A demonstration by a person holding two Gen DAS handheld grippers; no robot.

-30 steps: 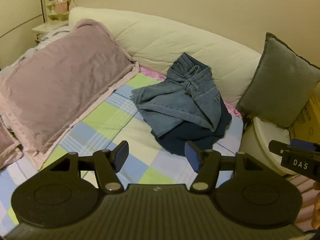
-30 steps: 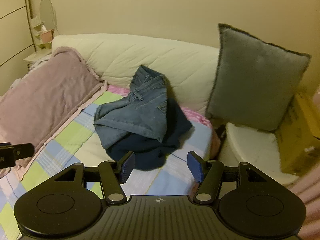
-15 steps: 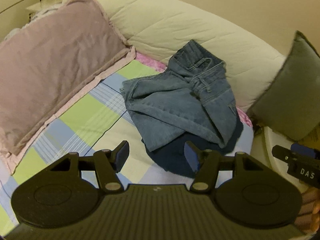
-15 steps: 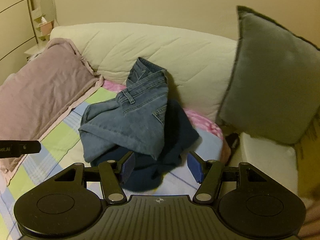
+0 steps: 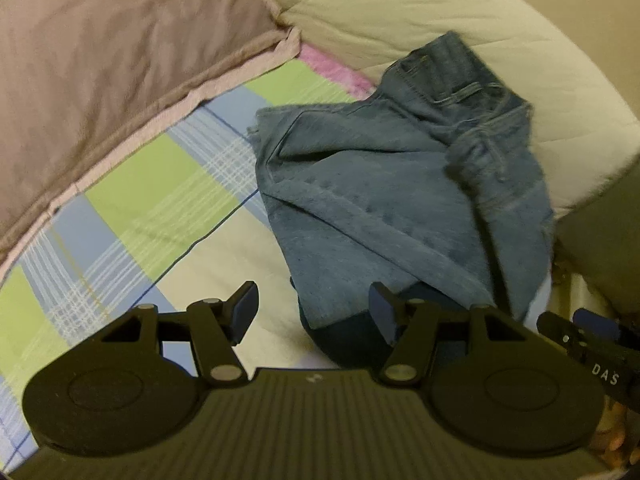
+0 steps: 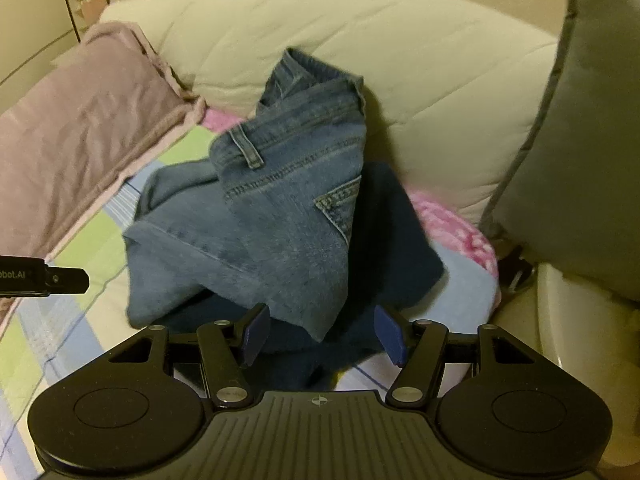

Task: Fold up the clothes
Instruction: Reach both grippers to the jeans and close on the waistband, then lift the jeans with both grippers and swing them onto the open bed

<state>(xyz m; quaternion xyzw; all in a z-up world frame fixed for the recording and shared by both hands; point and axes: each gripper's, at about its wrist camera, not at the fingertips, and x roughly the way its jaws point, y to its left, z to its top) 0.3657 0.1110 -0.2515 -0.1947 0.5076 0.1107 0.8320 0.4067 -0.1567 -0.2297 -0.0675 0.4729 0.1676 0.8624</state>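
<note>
The jeans (image 6: 256,216) are heaped ahead of and below both tongs, waistband away. The right tongs (image 6: 322,336) are nearer; the left tongs (image 5: 312,312) are offset. Both are released, empty.

White letters "DAS" stand on the black body of the right gripper (image 5: 592,344), seen at the right edge of the left wrist view. In the right wrist view, the left gripper (image 6: 44,280) at the left edge carries white lettering cut by the frame, reading "obot.AI". Nothing else shows readable writing; the stitched pocket on the jeans (image 6: 256,216) bears no legible label.
</note>
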